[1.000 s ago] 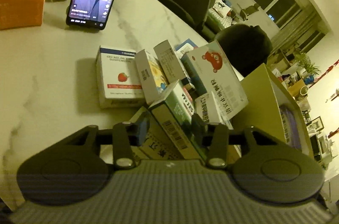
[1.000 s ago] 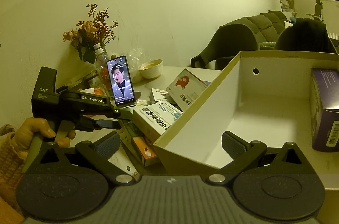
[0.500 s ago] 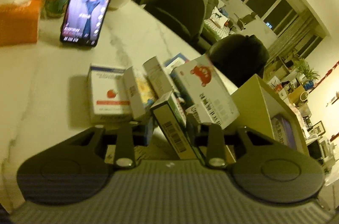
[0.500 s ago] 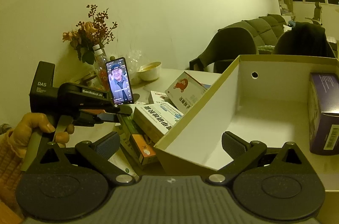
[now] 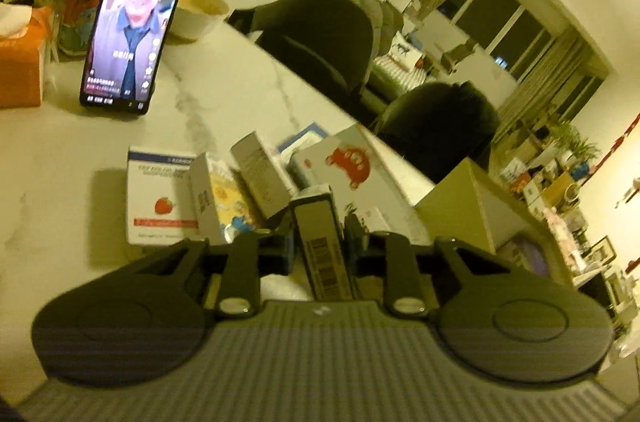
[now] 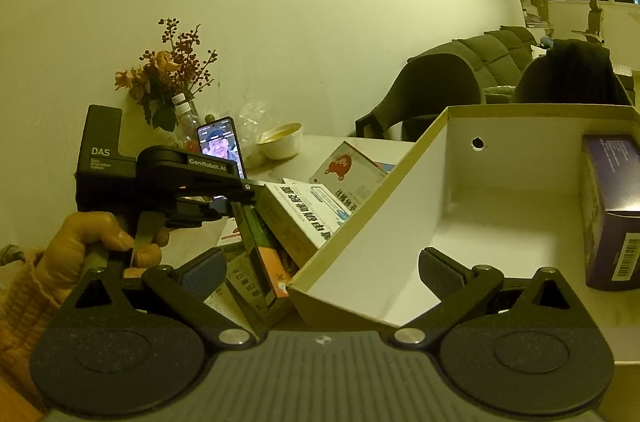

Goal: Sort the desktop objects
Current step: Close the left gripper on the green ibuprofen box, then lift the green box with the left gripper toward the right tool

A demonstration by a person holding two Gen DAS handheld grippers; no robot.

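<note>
Left tool (image 5: 318,242) clamped on a narrow barcoded box (image 5: 325,246).
Its jaws have just been closing on it; the right tool (image 6: 320,272) stands apart over the cardboard box (image 6: 384,222).

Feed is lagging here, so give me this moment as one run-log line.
left hand-held gripper: shut on slim green-edged barcode carton | right hand-held gripper: open, empty | open white cardboard box: holds purple carton

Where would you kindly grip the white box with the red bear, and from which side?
Probably its raised upper edge, from above: the bear box leans tilted on the pile, leaving that thin edge free for the jaws to pinch.
</note>
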